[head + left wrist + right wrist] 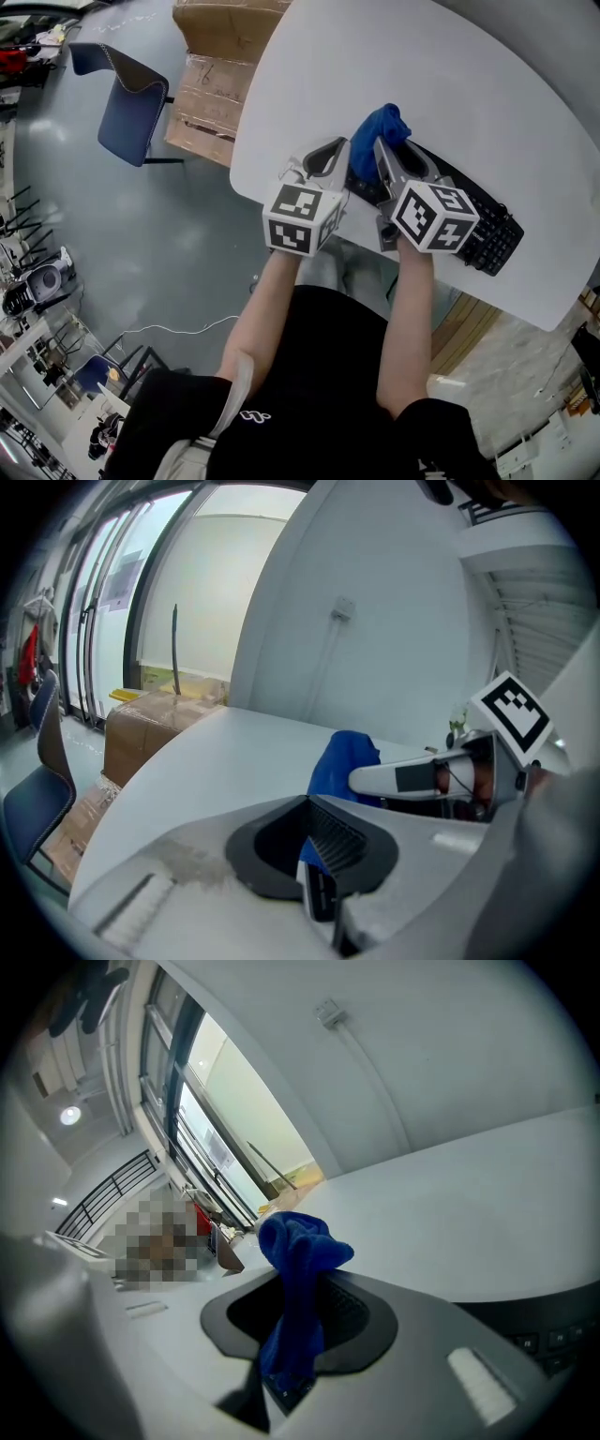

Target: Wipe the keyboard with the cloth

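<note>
Cloth [384,124], blue, bunched, clamped in right gripper [381,145] over black keyboard [492,234]; left gripper [340,146] jaws together, empty.

No legible text, labels or numbers.

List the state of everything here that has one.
Left hand-held gripper: jaws together, nothing clearly held.
Right hand-held gripper: shut on the cloth.
Cloth: bunched, sticking up out of the right jaws.
Keyboard: flat on the table, one end hidden behind the grippers.
Chair: unoccupied, on the floor.
</note>
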Motion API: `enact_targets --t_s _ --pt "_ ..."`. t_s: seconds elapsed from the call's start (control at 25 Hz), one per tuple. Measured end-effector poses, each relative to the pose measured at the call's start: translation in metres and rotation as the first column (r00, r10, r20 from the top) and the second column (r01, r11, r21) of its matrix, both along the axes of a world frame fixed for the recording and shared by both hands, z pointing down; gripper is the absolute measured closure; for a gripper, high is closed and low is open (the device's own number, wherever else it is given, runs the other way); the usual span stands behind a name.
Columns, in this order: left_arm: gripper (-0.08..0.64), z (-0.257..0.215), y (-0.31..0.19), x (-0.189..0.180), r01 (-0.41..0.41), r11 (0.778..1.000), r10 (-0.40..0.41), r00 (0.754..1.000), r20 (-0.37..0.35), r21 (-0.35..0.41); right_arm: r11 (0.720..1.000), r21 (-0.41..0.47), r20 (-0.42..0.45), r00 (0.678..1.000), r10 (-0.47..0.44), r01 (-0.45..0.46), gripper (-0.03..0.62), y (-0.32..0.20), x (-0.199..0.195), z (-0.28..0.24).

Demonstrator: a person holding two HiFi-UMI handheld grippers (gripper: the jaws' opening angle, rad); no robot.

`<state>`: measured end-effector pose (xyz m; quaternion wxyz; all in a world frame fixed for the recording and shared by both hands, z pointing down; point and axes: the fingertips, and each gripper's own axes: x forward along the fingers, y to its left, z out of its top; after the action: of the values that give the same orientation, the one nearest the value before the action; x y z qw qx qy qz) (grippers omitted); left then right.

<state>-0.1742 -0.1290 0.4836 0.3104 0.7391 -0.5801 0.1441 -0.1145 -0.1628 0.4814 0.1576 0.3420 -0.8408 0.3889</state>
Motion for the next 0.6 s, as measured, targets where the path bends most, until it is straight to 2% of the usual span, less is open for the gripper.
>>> enact_targets --t_s 0.6 --pt "0.561 0.025 -0.001 0.024 -0.087 0.995 0.088 0.996 0.000 -0.051 0.998 -0.004 -0.078 0.995 0.065 -0.066 0.497 -0.001 0.025 0.030"
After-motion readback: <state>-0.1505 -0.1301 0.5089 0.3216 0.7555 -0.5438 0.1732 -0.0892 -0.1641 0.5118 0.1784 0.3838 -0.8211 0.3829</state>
